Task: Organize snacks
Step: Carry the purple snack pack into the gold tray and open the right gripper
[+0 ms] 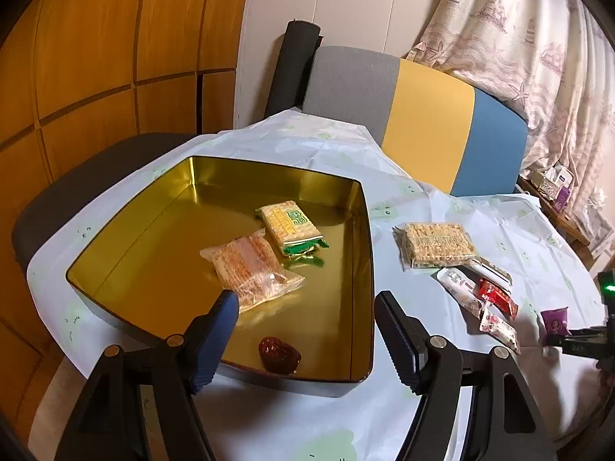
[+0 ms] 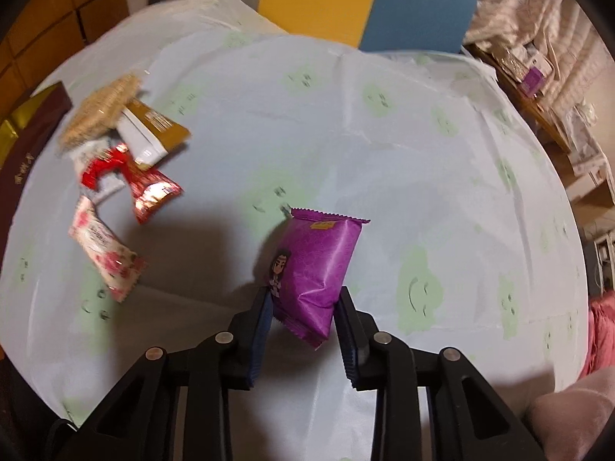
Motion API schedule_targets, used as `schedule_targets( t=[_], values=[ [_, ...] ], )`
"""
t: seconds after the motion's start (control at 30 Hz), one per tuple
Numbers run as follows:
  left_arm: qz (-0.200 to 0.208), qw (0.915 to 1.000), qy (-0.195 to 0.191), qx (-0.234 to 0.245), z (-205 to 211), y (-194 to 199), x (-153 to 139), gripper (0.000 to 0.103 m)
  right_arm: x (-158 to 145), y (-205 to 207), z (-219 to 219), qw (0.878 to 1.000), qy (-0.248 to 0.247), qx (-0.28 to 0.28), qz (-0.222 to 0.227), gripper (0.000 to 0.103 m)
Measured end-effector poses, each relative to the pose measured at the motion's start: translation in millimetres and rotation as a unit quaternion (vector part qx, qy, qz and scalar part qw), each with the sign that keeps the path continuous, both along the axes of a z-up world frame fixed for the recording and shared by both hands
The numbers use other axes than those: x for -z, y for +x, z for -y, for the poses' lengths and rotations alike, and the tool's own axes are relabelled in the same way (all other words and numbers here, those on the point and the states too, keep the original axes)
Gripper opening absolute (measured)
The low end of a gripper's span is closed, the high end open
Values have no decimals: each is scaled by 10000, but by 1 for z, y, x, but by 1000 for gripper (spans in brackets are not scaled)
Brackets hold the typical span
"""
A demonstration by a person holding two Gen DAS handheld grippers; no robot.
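A gold tin (image 1: 161,230) sits on the table and holds a clear orange-cracker bag (image 1: 250,269), a green biscuit pack (image 1: 290,224) and a dark red date (image 1: 279,353). My left gripper (image 1: 307,303) is open and empty above the tin's near side. My right gripper (image 2: 303,299) is shut on a purple snack packet (image 2: 319,265) and holds it just above the table; it also shows in the left wrist view (image 1: 555,320). A pile of loose snacks lies left of it: a cracker pack (image 2: 100,107), a red packet (image 2: 150,188), a pink floral packet (image 2: 103,253).
The round table has a pale cloth (image 2: 384,153) with green faces. A grey, yellow and blue chair back (image 1: 423,123) stands behind the table. Cluttered shelves (image 2: 538,77) stand at the right, a curtain behind them. The tin's dark outer wall (image 2: 23,153) is at the left edge.
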State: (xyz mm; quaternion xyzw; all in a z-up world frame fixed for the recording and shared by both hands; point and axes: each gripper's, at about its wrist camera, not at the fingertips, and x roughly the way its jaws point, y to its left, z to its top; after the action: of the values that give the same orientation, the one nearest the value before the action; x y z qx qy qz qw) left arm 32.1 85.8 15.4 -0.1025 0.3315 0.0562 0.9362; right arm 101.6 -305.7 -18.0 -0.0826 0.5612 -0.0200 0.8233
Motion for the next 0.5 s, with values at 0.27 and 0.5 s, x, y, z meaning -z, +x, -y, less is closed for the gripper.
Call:
schedule_targets(
  t=[0.27,0.5],
  values=[
    [34,10000,-93,-3,-7,-5,6,74,-35,-10,-8,9953,484,-93,829,30],
    [91,9995,-185,-255,-19,-7,5,74,-82,-10,-88,9747,1421,-1100,1331,30]
  ],
)
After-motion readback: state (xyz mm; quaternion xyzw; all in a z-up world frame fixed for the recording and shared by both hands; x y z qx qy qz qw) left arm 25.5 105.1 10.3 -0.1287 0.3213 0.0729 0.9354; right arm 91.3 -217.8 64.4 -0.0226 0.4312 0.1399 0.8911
